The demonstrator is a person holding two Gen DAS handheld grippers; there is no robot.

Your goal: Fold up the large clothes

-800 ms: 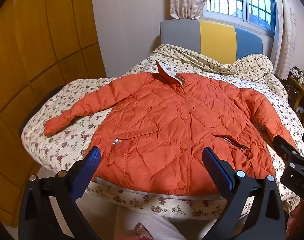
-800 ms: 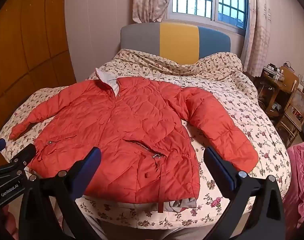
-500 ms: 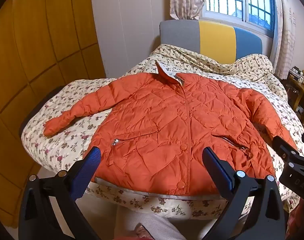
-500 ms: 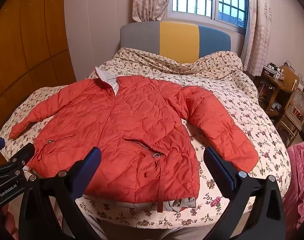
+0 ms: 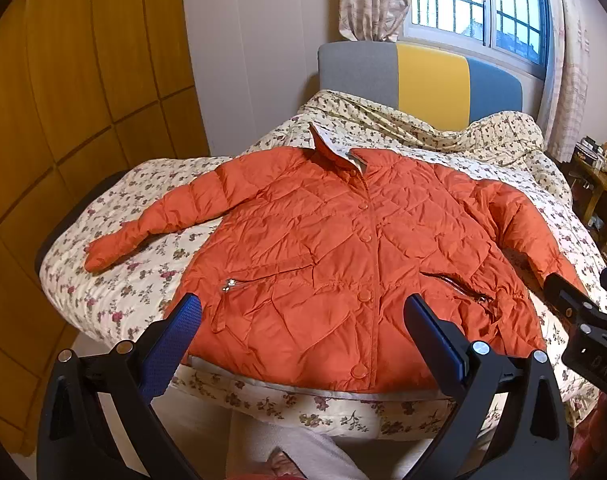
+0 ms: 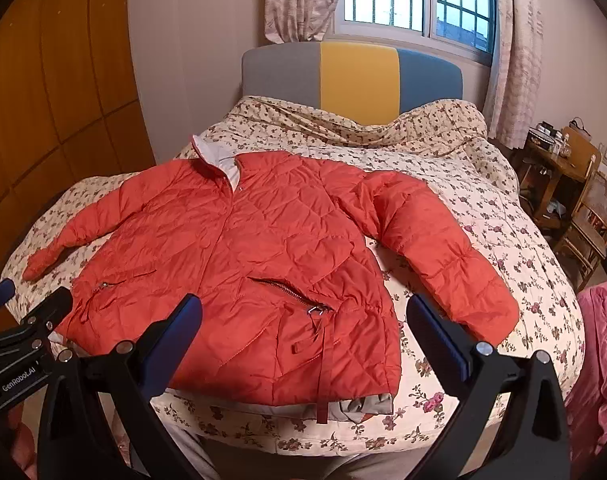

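Right now both tongs, left [image 5: 301, 314] and right [image 6: 303, 314], gape wide and empty above an orange quilted jacket [image 5: 343, 264] spread flat on the floral bed [image 5: 115, 292].

My left gripper [image 5: 301, 314] and right gripper [image 6: 303, 314] look alike: black angular frames, round silver screws, blue ribbed pads [image 5: 171, 346]. White "GenRobot.AI" lettering marks the left gripper's side. Below the frames I see pale grey trousers [image 5: 303, 446].
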